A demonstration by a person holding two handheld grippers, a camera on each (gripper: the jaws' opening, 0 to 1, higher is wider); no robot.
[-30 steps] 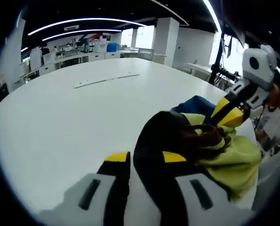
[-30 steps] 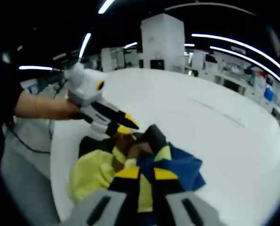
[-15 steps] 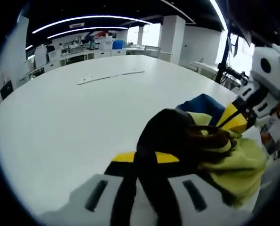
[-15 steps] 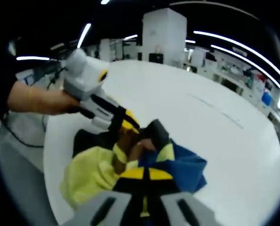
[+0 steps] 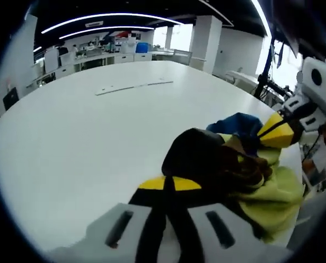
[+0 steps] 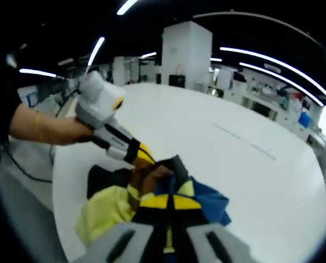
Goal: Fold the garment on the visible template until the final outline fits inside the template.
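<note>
The garment (image 5: 245,170) lay bunched on the white table (image 5: 86,131), a crumpled heap of yellow-green, blue, black and brown cloth near the table edge on the person's side. In the left gripper view, the left gripper (image 5: 169,184) had its yellow tips pressed together with a dark fold of the cloth passing between them — it was closed on the garment. The rest of the heap spread just ahead of these tips and to their right. The right gripper (image 6: 168,201) was also closed, its yellow tips meeting on a fold where the blue and yellow cloth came together; in this view the other gripper reached in from the left, touching the same heap, with a hand (image 6: 58,130) holding it.

A thin pale strip (image 5: 134,86) lay on the table well beyond the fingers; I could not tell if it belonged to the template, and no clear outline showed around the garment.

By my judgement the task was far from done — the cloth was not flat and no neat fold was made. It would need spreading out, then folding.
</note>
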